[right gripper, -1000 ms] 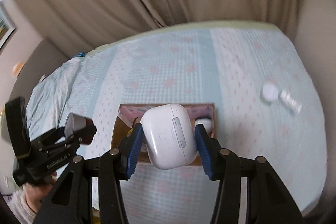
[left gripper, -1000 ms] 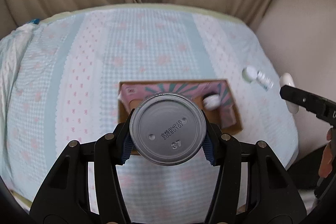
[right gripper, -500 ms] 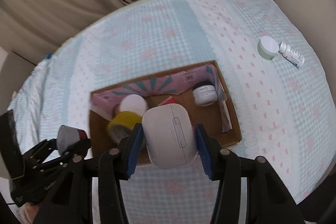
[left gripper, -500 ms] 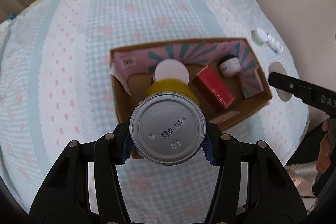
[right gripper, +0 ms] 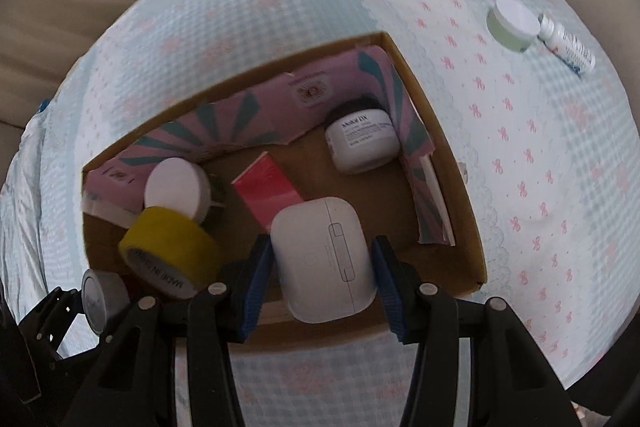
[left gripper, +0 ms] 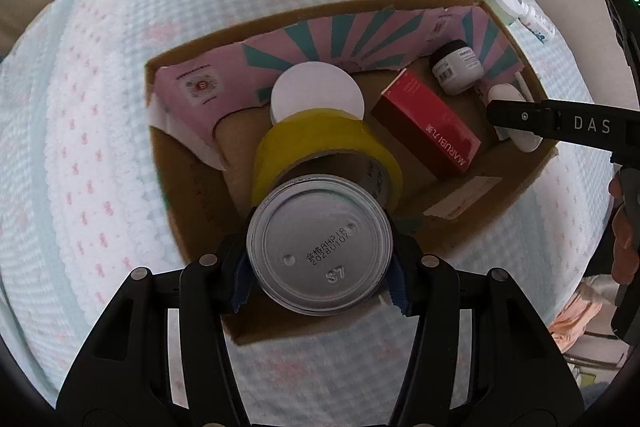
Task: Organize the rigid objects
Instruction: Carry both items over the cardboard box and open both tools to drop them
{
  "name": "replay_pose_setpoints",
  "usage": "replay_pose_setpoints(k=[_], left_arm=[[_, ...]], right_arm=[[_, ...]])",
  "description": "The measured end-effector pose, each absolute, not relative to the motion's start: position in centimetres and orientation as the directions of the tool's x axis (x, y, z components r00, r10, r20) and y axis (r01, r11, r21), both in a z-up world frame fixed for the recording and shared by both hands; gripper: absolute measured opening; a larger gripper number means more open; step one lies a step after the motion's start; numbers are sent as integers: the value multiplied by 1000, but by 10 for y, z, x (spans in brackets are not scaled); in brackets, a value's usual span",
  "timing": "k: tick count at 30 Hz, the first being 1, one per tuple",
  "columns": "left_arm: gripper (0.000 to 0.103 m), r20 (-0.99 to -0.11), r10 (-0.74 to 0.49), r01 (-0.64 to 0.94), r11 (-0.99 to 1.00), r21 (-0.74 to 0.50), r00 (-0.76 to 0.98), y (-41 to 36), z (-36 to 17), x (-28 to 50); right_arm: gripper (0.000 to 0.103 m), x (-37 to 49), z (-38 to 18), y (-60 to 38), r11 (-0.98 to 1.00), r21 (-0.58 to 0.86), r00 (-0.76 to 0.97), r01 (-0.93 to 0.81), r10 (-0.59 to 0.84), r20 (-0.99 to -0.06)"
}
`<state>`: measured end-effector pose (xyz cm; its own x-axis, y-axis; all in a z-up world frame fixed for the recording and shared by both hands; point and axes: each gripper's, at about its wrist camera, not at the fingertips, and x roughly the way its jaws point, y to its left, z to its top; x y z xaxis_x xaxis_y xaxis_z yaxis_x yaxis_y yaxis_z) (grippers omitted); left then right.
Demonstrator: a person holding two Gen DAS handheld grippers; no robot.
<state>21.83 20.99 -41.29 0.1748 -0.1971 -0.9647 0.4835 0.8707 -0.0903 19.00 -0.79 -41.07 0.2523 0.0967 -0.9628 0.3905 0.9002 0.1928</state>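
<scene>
Both hand-held grippers have dropped over the cardboard box (left gripper: 516, 183). The left hand-held gripper (left gripper: 319, 267) pinches the tin can (left gripper: 319, 243) above the yellow tape roll (left gripper: 320, 139); the right hand-held gripper (right gripper: 320, 267), its fingers spread, is letting the white earbud case (right gripper: 324, 259) go. Set the can on bare box floor, clear of the tape.

Left gripper (left gripper: 318, 267): bottom centre of the left wrist frame; black arms, blue pads closed against a silver round tin can (left gripper: 319, 245).
Right gripper (right gripper: 319, 269): bottom centre of the right wrist frame; blue pads spread, slim gaps either side of a white rounded plastic case (right gripper: 324, 259).
Person's hand (left gripper: 625, 231): right edge of the left wrist frame.
</scene>
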Motion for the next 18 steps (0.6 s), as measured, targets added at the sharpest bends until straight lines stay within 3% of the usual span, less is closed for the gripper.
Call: replay_pose_setpoints(k=[4, 5, 6, 7, 8, 9, 11, 18], left_arm=[[51, -964, -206, 502, 859, -97, 167, 206, -417, 221], [55, -962, -217, 494, 862, -110, 165, 207, -417, 222], [67, -960, -225, 484, 867, -121, 164, 208, -415, 222], [103, -959, -229, 473, 872, -125, 169, 210, -413, 223], [103, -956, -230, 462, 878, -122, 184, 212, -409, 223], [103, -955, -230, 455, 882, -123, 188, 214, -407, 223], [103, -954, -226, 440, 890, -120, 196, 217, -405, 223], [103, -949, -225, 397, 909, -123, 221, 226, -396, 221]], right_arm=[[47, 195, -420, -13, 893, 209, 245, 398, 116, -963], [47, 196, -422, -15, 889, 215, 243, 405, 122, -962], [47, 197, -425, -17, 883, 222, 237, 414, 131, -963], [48, 197, -426, -18, 877, 228, 239, 424, 134, -962], [57, 195, -425, -20, 872, 229, 254, 432, 126, -959], [78, 194, -423, -21, 873, 226, 270, 433, 113, -956], [103, 191, -420, -22, 875, 222, 287, 431, 101, -953], [103, 179, -413, -22, 874, 235, 294, 425, 113, -949]])
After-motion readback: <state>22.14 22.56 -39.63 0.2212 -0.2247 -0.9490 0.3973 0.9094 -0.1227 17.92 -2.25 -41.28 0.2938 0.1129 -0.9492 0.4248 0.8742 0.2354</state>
